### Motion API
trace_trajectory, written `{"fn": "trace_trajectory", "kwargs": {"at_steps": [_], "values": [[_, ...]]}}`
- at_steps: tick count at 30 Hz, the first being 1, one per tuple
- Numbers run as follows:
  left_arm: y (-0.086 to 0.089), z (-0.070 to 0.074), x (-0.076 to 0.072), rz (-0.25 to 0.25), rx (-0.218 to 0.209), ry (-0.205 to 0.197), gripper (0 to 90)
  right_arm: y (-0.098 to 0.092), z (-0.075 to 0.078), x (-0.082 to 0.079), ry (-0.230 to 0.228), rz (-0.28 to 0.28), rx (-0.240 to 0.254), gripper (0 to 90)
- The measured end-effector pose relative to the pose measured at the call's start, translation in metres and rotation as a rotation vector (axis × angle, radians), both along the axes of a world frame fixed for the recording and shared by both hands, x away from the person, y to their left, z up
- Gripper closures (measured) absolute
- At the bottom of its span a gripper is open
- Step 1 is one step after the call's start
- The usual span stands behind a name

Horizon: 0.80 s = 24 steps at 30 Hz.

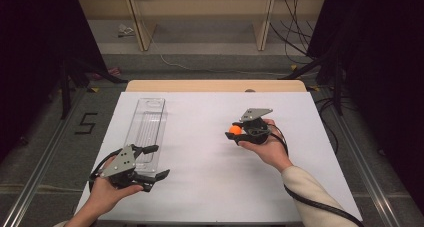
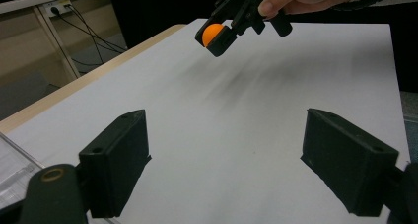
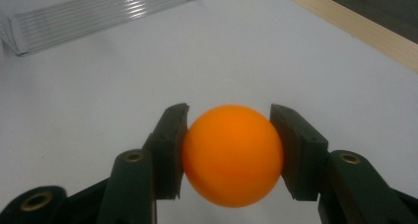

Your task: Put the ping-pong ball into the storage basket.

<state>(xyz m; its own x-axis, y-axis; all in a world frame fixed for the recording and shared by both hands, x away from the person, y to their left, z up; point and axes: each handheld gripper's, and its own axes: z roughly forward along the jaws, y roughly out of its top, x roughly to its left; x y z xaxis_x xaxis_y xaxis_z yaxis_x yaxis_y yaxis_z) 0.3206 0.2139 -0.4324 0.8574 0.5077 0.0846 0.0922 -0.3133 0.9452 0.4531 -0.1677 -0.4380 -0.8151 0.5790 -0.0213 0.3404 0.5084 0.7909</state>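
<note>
The right gripper (image 3: 231,155) squeezes the orange ball (image 3: 231,155) tight between its jaws. The left gripper (image 2: 224,160) is wide open, with nothing between. The ball is picked up; dropping it in the clear tray (image 1: 146,124) is probably left.

Your ball (image 3: 231,154) is smooth, round and plain orange, with no marks on the side you see. It sits clamped between your right gripper's (image 3: 229,152) two black pads, touching both, its middle level with them, lifted above the white sheet.

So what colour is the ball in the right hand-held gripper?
Orange, plain; the ball shows best in the right gripper view.
</note>
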Motion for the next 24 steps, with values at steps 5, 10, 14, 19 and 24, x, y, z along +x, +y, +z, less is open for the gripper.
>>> {"fn": "trace_trajectory", "kwargs": {"at_steps": [5,10,14,19,24], "values": [[0.0,0.0,0.0,-0.001,0.0,0.0,17.7,0.002,0.0,0.001,-0.001,0.002,0.001,51.4],[0.0,0.0,0.0,-0.001,0.001,0.0,17.7,0.005,0.0,0.002,0.0,0.005,0.004,51.4],[0.0,0.0,0.0,-0.001,0.001,0.0,17.7,0.006,0.0,0.002,0.0,0.006,0.005,51.4],[0.0,0.0,0.0,-0.001,0.0,0.001,17.7,0.008,0.0,0.003,-0.001,0.011,0.006,51.4],[0.0,0.0,0.0,-0.001,0.001,0.0,17.7,0.011,-0.001,0.004,0.0,0.016,0.008,51.4]]}}
